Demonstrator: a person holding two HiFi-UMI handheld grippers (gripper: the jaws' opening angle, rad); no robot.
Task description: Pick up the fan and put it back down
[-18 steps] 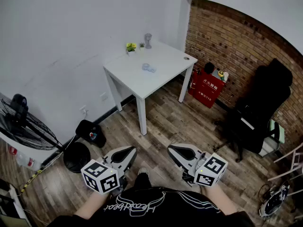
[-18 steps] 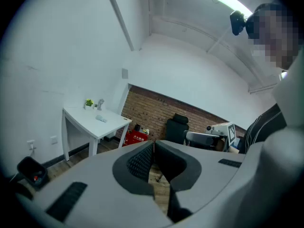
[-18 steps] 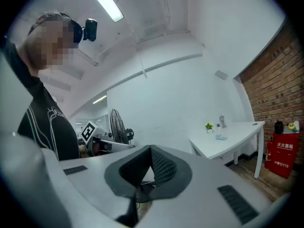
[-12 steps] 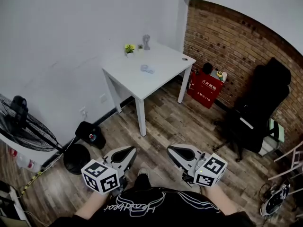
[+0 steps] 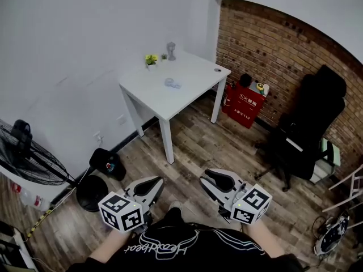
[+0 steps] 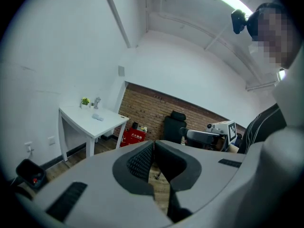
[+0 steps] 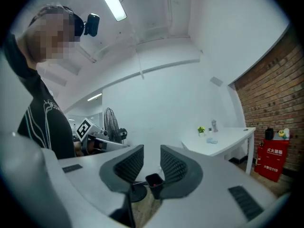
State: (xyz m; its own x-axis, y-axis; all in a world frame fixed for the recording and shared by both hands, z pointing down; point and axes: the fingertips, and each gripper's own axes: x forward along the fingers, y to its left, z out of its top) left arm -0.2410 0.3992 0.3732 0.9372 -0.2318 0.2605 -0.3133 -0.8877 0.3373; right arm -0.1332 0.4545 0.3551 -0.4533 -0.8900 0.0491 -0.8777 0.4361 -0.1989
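The black fan (image 5: 27, 156) with its wire cage stands at the far left on a round base (image 5: 92, 191), by the white wall. It also shows in the right gripper view, where the fan (image 7: 111, 123) rises behind the other gripper. Both grippers are held low in front of the person, well away from the fan. My left gripper (image 5: 152, 182) has its pads together with nothing between them, and the left gripper (image 6: 154, 144) points toward the brick wall. A narrow gap separates the empty jaws of my right gripper (image 5: 211, 179), and the right gripper (image 7: 151, 149) faces the fan's side.
A white table (image 5: 193, 86) with a small plant (image 5: 150, 59) stands against the wall ahead. A red box (image 5: 244, 104) sits by the brick wall, a black office chair (image 5: 309, 135) at the right, and a black bag (image 5: 107, 162) next to the fan's base. The floor is wood.
The head view has drifted slightly, so the table and fan sit a bit further left in the picture. Both grippers stay where they were.
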